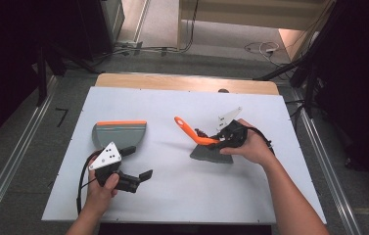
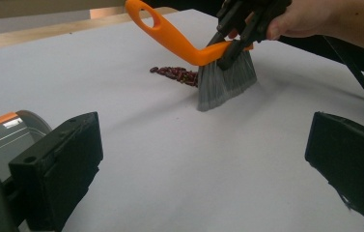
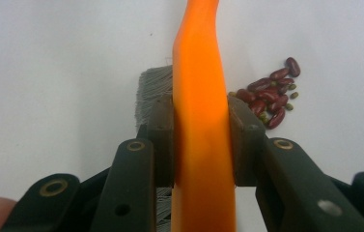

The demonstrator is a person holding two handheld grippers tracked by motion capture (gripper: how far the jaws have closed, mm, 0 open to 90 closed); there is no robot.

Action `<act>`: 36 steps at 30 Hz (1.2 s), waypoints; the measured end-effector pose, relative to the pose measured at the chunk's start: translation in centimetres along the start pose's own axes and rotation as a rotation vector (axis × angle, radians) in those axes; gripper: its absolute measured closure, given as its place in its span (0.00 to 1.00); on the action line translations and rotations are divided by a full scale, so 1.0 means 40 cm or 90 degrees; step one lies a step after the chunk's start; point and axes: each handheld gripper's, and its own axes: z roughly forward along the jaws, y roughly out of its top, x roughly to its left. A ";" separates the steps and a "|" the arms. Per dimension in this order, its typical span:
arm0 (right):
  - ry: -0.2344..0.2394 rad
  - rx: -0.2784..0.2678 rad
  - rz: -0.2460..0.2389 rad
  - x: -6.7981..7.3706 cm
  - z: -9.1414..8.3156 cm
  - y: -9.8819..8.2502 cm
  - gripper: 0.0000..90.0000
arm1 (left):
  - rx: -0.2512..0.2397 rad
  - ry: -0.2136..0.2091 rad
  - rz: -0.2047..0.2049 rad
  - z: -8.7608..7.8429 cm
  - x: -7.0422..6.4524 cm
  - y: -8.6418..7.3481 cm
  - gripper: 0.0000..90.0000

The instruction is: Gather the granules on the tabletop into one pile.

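Jaws of the right gripper (image 3: 201, 145) are clamped tight on both sides of the orange handle of a small brush (image 3: 200, 96), which runs up the middle of the right gripper view between the two pads. In the high view the right gripper (image 1: 223, 138) sits right of centre on the white table (image 1: 182, 196), the brush (image 1: 199, 139) held with its handle slanting up toward the upper left of the frame and its grey bristles (image 1: 211, 154) resting on the tabletop. The left gripper view shows the brush (image 2: 179, 41) at upper centre, bristles (image 2: 225, 82) splayed against the surface.

Just beside the bristles lies a small heap of dark red beans (image 3: 271, 94) with a few little green ones mixed in; it sits right of centre in the right gripper view and shows as a low streak of beans (image 2: 175, 73) left of the bristles in the left gripper view. Whether the bristles touch the beans cannot be told.

Left of centre in the high view, well apart from the brush, a grey dustpan (image 1: 119, 133) with an orange edge lies flat. The left gripper (image 1: 135, 169) is just below it, jaws spread wide and holding nothing; the dustpan (image 2: 1, 137) shows at the lower left of its own view, beside the left jaw.
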 end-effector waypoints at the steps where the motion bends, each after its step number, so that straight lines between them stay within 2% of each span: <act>1: 0.003 0.000 -0.002 -0.004 0.001 0.001 0.74 | 0.000 0.000 -0.001 0.000 0.000 0.000 0.01; 7: 0.004 -0.005 -0.011 -0.023 0.008 0.010 0.74 | 0.000 0.000 -0.002 0.001 0.000 -0.001 0.01; 13: -0.002 -0.014 -0.003 -0.042 0.011 0.014 0.74 | 0.001 -0.001 -0.001 0.001 -0.001 -0.001 0.01; 19: -0.004 -0.016 -0.006 -0.057 0.013 0.019 0.74 | 0.001 -0.001 -0.001 0.001 -0.002 -0.001 0.01; 32: -0.009 -0.027 0.013 -0.088 0.017 0.022 0.74 | 0.003 0.000 0.000 0.002 -0.001 -0.001 0.01; 36: -0.006 -0.025 0.009 -0.096 0.021 0.028 0.74 | 0.003 0.000 0.000 0.002 -0.001 -0.001 0.01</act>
